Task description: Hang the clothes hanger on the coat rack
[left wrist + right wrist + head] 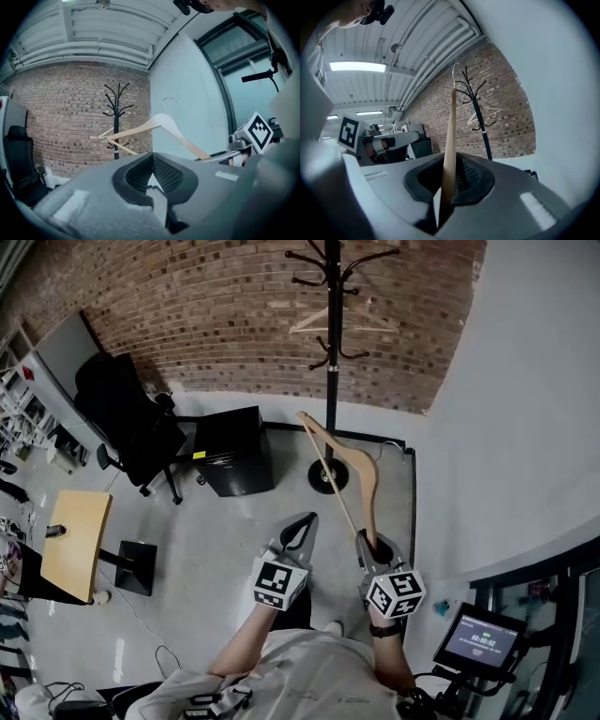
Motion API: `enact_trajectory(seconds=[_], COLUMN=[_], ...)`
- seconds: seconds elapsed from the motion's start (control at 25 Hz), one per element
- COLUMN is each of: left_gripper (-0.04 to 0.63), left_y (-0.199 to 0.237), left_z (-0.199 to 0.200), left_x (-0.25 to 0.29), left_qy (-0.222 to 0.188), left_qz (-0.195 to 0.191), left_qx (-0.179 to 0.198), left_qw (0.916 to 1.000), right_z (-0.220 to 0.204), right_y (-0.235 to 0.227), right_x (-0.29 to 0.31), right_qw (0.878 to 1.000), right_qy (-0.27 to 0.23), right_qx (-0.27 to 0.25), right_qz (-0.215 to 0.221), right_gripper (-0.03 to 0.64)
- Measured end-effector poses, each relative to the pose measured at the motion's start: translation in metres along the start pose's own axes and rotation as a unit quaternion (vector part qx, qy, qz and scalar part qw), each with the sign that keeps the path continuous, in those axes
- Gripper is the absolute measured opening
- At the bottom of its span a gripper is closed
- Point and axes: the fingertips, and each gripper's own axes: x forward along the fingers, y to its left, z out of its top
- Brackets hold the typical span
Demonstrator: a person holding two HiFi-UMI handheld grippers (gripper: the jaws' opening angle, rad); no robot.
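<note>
A black coat rack (331, 352) stands against the brick wall, and a pale wooden hanger (330, 322) hangs on one of its arms. My right gripper (375, 545) is shut on one end of a second wooden hanger (352, 474), which slants up and away toward the rack's base. In the right gripper view this hanger (451, 140) rises straight out of the jaws, with its metal hook at the top and the coat rack (477, 112) beyond. My left gripper (298, 531) is beside it, shut and holding nothing. The left gripper view shows the held hanger (159, 124) and the rack (116, 122) ahead.
A black office chair (127, 418) and a black cabinet (232, 451) stand left of the rack. A small wooden table (75, 545) is at the near left. A white wall (525, 409) runs along the right, with a screen on a machine (480, 638) near my right side.
</note>
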Motion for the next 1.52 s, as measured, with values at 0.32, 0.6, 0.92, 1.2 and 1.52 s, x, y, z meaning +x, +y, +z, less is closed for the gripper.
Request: enact_trajectory(seconds=[0.32, 0.6, 0.92, 1.2, 1.52], left_gripper=[0.000, 0.000, 0.000, 0.000, 0.000], left_y=[0.117, 0.196, 0.247, 0.288, 0.312], left_z=[0.023, 0.072, 0.060, 0.070, 0.059], left_x=[0.112, 0.188, 0.223, 0.224, 0.210], left_qy=[-0.035, -0.079, -0.054, -0.051, -0.030], left_qz=[-0.012, -0.056, -0.013, 0.045, 0.104], left_qx=[-0.003, 0.023, -0.002, -0.001, -0.011], left_qw=[0.9993, 0.9950, 0.9984, 0.9977, 0.9941], right_z=[0.048, 0.098, 0.120, 0.189, 0.298], right_y=[-0.056, -0.076, -0.097, -0.086, -0.065], right_x=[0.121, 0.225, 0.288, 0.355, 0.402], right_qw=[0.999, 0.997, 0.992, 0.970, 0.955], right_qy=[0.008, 0.013, 0.055, 0.053, 0.008], right_qx=[-0.033, -0.070, -0.105, -0.179, -0.216], right_qz=[-0.031, -0.017, 0.042, 0.154, 0.203], right_gripper=[0.035, 0.035, 0.035, 0.037, 0.038])
